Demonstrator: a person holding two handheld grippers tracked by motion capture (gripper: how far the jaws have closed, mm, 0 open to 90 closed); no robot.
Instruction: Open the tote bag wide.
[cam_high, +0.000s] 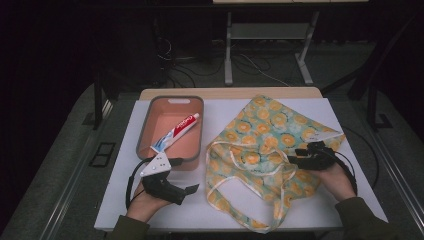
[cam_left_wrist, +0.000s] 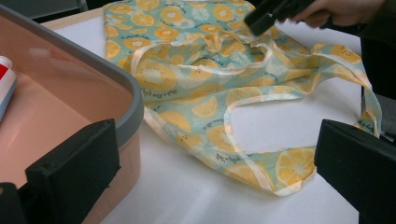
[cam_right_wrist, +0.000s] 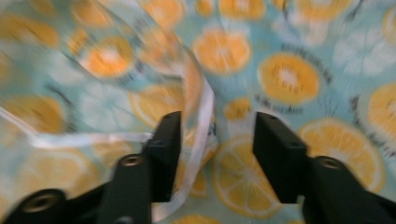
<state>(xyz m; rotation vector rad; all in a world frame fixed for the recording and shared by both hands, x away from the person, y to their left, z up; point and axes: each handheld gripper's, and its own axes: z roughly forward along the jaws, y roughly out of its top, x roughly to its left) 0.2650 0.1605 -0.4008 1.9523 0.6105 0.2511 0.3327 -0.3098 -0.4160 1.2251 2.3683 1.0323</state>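
Two tools are working the worktop (cam_high: 310, 107): the right tool (cam_high: 296, 159) is hovering spread over the lemon-print tote bag (cam_high: 260, 145) — a white handle strap (cam_right_wrist: 201, 121) between its jaws, unpinched — while the left tool (cam_high: 187, 192) is resting spread at seven o'clock.

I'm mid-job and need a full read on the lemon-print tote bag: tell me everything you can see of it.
The tote bag is thin, soft cloth, pale teal with orange citrus slices and pale trim along its edges and handles. It lies flat but rumpled on the white table, right of the pink bin, handles looped toward the person. The right gripper sits at its opening, jaws apart, with a fold of trimmed edge between them, not pinched. The left gripper is clear of it.
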